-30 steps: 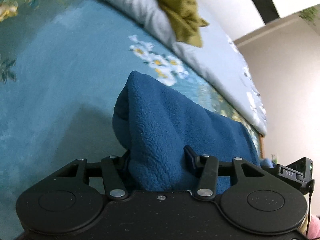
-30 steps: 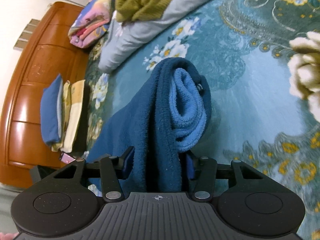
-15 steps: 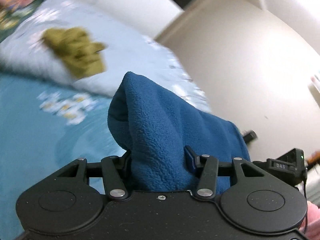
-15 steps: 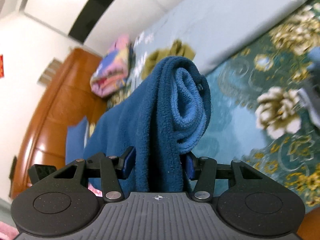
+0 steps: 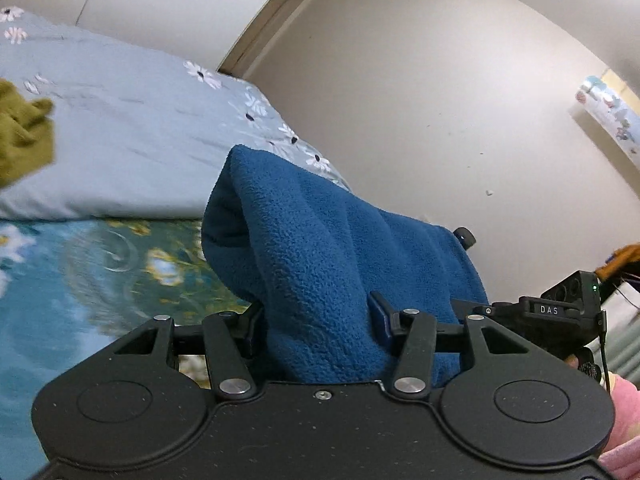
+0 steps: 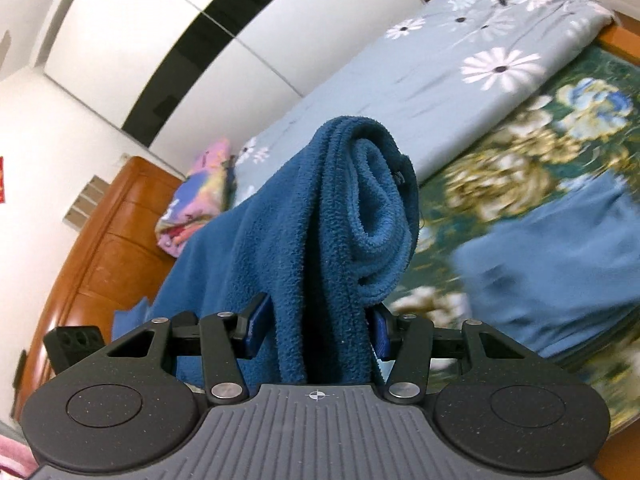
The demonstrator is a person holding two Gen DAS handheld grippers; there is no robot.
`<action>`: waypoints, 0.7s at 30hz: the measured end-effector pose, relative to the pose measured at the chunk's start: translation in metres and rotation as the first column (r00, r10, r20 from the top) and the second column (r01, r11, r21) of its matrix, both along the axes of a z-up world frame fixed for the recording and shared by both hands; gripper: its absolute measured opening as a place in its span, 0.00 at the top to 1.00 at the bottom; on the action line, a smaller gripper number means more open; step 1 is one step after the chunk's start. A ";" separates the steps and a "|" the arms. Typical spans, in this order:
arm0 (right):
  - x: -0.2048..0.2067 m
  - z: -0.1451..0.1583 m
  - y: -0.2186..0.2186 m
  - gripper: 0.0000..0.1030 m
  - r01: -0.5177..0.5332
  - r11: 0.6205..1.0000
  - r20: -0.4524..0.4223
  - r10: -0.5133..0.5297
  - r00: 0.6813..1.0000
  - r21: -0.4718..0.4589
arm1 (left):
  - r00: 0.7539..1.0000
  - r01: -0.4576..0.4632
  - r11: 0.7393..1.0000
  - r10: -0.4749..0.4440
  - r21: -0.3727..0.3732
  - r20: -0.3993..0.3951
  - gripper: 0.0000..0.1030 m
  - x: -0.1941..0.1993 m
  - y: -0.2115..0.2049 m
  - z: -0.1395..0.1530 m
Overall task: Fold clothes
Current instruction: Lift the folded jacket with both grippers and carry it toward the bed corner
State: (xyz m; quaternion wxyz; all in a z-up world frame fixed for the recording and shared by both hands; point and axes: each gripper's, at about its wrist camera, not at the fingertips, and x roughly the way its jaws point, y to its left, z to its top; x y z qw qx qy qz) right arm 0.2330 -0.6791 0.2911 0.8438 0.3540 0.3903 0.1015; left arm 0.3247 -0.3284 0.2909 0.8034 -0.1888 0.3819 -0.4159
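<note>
A dark blue fleece garment is bunched between the fingers of my left gripper, which is shut on it; the cloth stretches off to the right toward the other gripper's body. In the right wrist view the same fleece garment rises as a thick rolled fold with a lighter blue inner layer, and my right gripper is shut on it. Its left side drapes away toward the left. Both grippers hold the garment up above the teal flowered bedspread.
A pale blue daisy-print quilt lies along the far side of the bed with an olive garment on it. A blurred blue cloth lies on the bedspread at right. A wooden headboard, a pink folded bundle and a white wardrobe stand beyond.
Both grippers have risen and swung with the fleece garment still clamped. The views now take in wall, wardrobe and the quilt's far end instead of the bedspread close below.
</note>
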 end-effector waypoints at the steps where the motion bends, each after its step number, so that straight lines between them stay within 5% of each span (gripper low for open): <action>1: 0.003 -0.002 -0.024 0.54 -0.009 1.000 -0.014 0.009 1.000 -0.006 | 1.000 -0.002 1.000 0.002 0.005 -0.015 0.53 -0.002 -0.023 -0.004; 11: 0.057 -0.039 -0.189 0.54 -0.172 0.984 -0.130 0.165 0.978 -0.045 | 0.996 -0.036 0.991 0.047 0.132 -0.082 0.53 -0.015 -0.192 -0.041; 21: 0.078 -0.121 -0.220 0.54 -0.217 0.976 -0.196 0.217 0.956 0.023 | 0.991 -0.058 0.950 0.093 0.308 -0.099 0.53 -0.003 -0.232 -0.086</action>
